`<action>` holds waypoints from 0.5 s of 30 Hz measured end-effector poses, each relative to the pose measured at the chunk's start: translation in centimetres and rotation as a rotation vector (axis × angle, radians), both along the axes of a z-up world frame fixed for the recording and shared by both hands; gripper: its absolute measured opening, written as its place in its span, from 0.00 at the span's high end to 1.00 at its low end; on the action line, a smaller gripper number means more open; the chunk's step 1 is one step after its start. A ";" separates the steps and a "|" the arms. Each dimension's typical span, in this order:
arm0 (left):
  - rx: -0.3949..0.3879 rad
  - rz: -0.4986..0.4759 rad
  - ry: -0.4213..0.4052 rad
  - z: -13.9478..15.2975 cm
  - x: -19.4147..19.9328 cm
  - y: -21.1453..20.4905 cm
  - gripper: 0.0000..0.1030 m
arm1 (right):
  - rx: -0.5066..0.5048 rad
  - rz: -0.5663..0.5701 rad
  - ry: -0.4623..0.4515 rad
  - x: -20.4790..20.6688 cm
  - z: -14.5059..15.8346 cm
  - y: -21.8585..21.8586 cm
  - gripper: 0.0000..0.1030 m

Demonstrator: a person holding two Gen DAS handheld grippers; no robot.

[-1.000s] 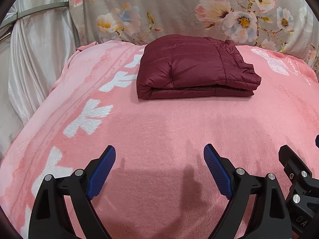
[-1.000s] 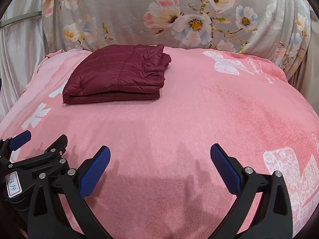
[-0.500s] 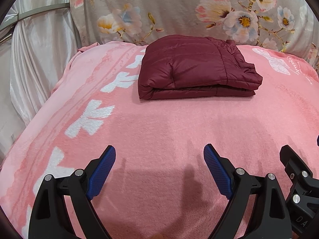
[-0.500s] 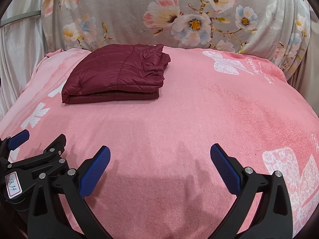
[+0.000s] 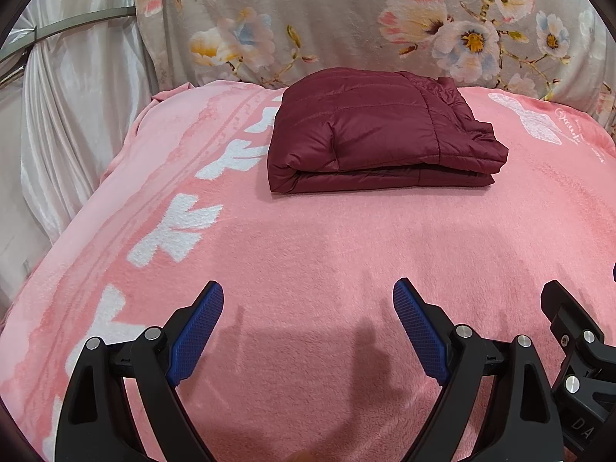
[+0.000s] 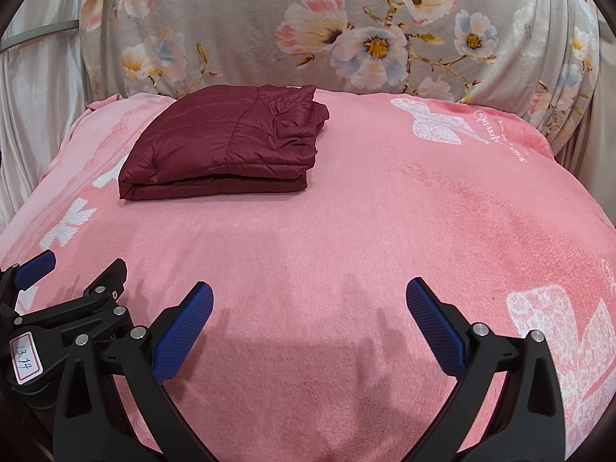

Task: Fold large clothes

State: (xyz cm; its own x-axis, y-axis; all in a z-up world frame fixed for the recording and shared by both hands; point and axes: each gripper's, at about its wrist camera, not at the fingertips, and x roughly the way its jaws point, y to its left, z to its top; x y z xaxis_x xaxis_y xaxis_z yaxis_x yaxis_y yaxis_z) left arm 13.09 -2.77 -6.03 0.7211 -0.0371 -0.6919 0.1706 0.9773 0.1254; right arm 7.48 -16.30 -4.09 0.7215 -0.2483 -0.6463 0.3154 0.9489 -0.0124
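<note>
Folding looks finished, judging by the dark red jacket (image 5: pixel 381 134) lying as a flat, squared bundle near the far left corner of the bed, close to the flowered cushion (image 5: pixel 346 19) at the back edge. Its quilted, slightly shiny shell is stacked in layers, with a rounded fold on the left and looser bunched edges on the right. Little seems left beyond perhaps tidying that side. The left gripper (image 5: pixel 308 308) and right gripper (image 6: pixel 308 304) hover over the near edge, well apart from the jacket, fingers spread wide and holding nothing. A fuzzy pink blanket (image 6: pixel 385 231) with white patterns covers the bed.
</note>
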 end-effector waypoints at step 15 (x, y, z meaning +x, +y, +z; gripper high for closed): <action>0.008 0.003 -0.003 0.1 0.0 0.0 0.16 | 0.000 0.001 0.001 0.0 0.0 -0.1 0.05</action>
State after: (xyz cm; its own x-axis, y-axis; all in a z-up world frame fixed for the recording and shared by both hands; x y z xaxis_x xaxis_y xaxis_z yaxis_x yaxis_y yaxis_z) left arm 13.09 -2.73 -5.90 0.7235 -0.0299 -0.6897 0.1675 0.9768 0.1333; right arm 7.48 -16.37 -4.07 0.7211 -0.2474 -0.6472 0.3143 0.9493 -0.0128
